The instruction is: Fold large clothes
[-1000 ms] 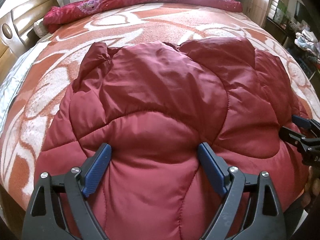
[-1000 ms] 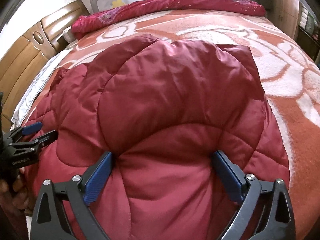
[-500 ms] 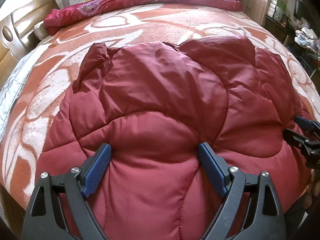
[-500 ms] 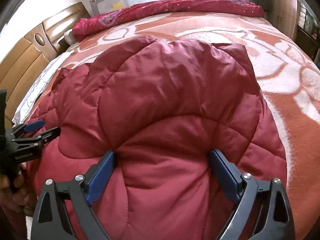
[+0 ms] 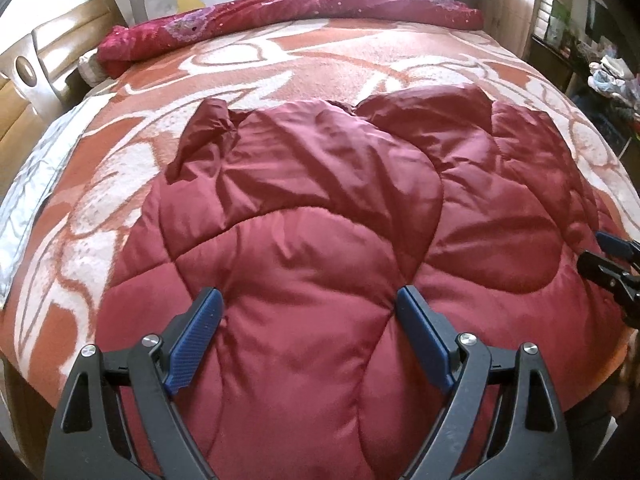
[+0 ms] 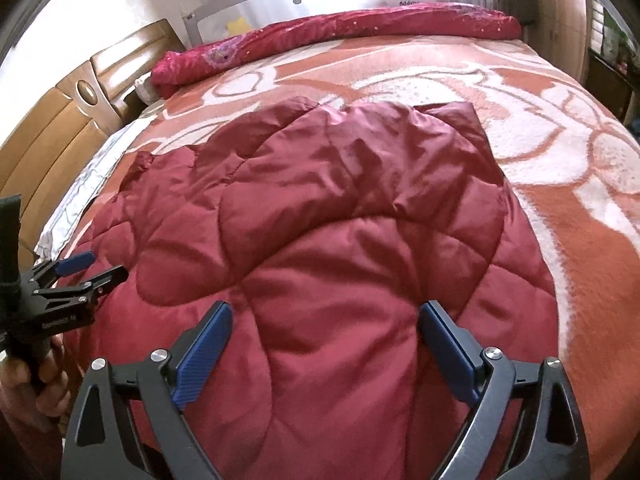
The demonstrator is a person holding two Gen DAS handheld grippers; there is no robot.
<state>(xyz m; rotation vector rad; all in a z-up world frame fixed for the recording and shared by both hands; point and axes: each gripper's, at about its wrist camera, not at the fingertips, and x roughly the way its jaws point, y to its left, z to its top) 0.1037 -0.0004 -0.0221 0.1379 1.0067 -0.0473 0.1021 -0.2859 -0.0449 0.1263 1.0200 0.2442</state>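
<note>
A dark red quilted puffer jacket [image 5: 320, 220] lies spread on the bed, wrinkled at its far end; it also shows in the right wrist view [image 6: 340, 220]. My left gripper [image 5: 308, 300] is open, its blue-padded fingers wide apart above the jacket's near edge. My right gripper [image 6: 324, 316] is open the same way over the jacket's near right part. Each gripper shows in the other's view: the right one at the right edge [image 5: 612, 264], the left one at the left edge [image 6: 84, 268]. Neither holds fabric.
The bed carries an orange and white patterned blanket [image 5: 280, 64]. A rolled red quilt [image 6: 340, 36] lies along the far side. A wooden headboard [image 6: 48, 128] stands at the left. A cluttered shelf [image 5: 600, 68] is at the right.
Both grippers have pulled back and risen a little, so more of the bed shows. The jacket's far part looks flatter and more wrinkled. Both stay open.
</note>
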